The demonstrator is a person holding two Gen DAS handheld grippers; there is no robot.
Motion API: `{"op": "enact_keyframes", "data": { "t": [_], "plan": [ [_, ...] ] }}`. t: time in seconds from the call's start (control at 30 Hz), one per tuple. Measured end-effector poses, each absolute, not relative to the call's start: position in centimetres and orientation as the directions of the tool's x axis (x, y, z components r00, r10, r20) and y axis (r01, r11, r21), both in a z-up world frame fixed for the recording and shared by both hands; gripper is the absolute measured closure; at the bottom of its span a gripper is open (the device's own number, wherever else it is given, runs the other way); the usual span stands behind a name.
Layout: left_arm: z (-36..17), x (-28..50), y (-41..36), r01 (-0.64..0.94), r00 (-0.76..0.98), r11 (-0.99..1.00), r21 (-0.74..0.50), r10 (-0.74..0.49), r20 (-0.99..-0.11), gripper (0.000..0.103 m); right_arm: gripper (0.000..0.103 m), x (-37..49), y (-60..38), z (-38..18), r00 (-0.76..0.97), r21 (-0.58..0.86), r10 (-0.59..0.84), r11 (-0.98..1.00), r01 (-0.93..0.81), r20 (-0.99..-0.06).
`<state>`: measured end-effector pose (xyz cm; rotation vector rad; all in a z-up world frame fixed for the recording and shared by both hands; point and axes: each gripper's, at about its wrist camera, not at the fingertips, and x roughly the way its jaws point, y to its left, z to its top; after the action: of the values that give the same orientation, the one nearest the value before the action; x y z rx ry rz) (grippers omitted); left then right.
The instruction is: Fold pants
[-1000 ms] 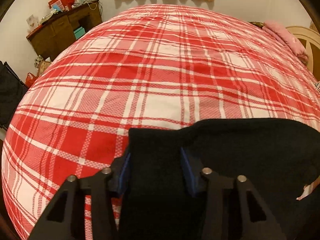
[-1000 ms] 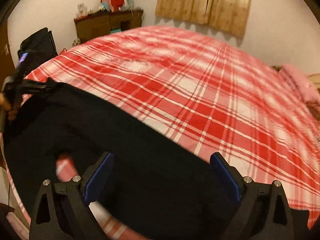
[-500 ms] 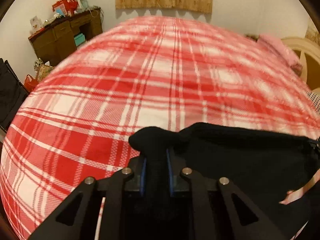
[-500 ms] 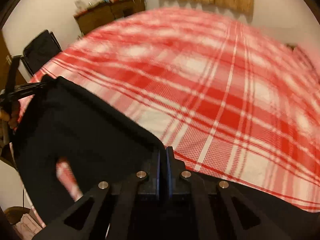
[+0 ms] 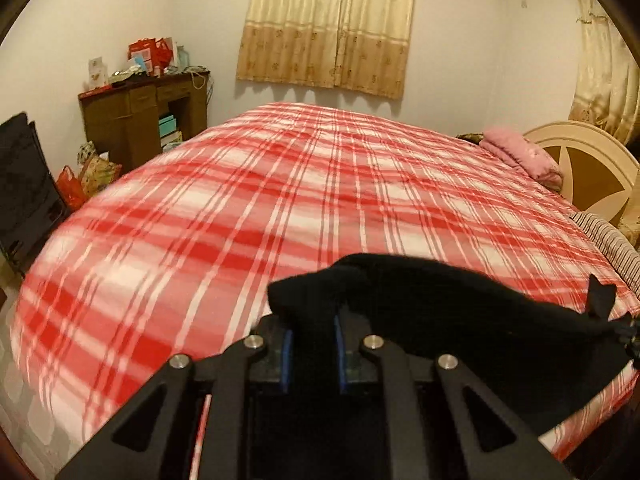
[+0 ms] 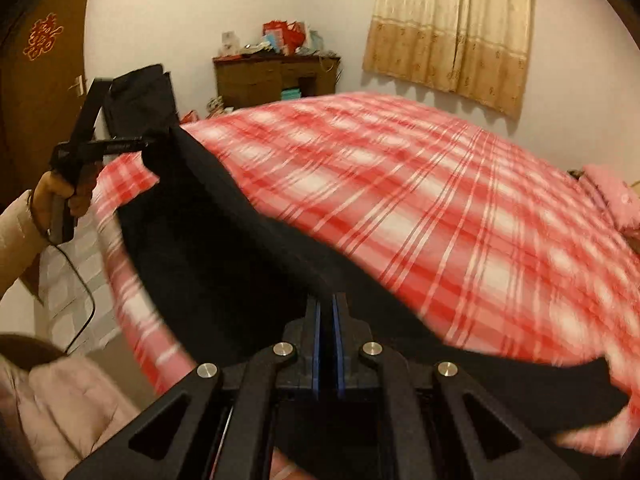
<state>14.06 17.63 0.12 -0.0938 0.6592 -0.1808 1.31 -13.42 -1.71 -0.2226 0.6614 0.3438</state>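
The black pants [image 5: 460, 312] hang lifted over the near edge of the red plaid bed [image 5: 320, 200]. My left gripper [image 5: 311, 344] is shut on a bunched corner of the pants. My right gripper [image 6: 327, 340] is shut on the pants' edge [image 6: 240, 240], which stretches taut to the left gripper [image 6: 148, 142], seen at the left in the right wrist view, held by a hand. The cloth hangs below between the two grippers.
A brown desk [image 5: 140, 120] with boxes stands at the far left wall. A black chair [image 5: 24, 184] is left of the bed. A pink pillow [image 5: 520, 152] and a cream headboard [image 5: 592, 172] are at the right. Curtains [image 5: 328, 24] hang behind.
Both grippers closed on the pants' edge, then lifted it up off the bed. The cloth now stretches between them and the views are higher.
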Motion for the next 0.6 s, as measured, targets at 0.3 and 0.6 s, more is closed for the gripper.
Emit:
{"op": "enact_keyframes", "data": {
  "t": [0.3,0.6],
  "plan": [
    [-4.6,7.6,18.5,0.129,0.783,0.987,-0.097,-0.161,-0.600,0.083,0.097,-1.7,-12.4,-9.0,0.684,-0.090,0.208,0.923,-0.373,-0.699],
    [-5.7,6.5,21.0,-0.016,0.780,0.999,-0.039,-0.013,-0.626,0.010,0.078,-2.2,-12.0,-10.6,0.673,-0.079,0.186,0.936,-0.343,-0.715]
  ]
}}
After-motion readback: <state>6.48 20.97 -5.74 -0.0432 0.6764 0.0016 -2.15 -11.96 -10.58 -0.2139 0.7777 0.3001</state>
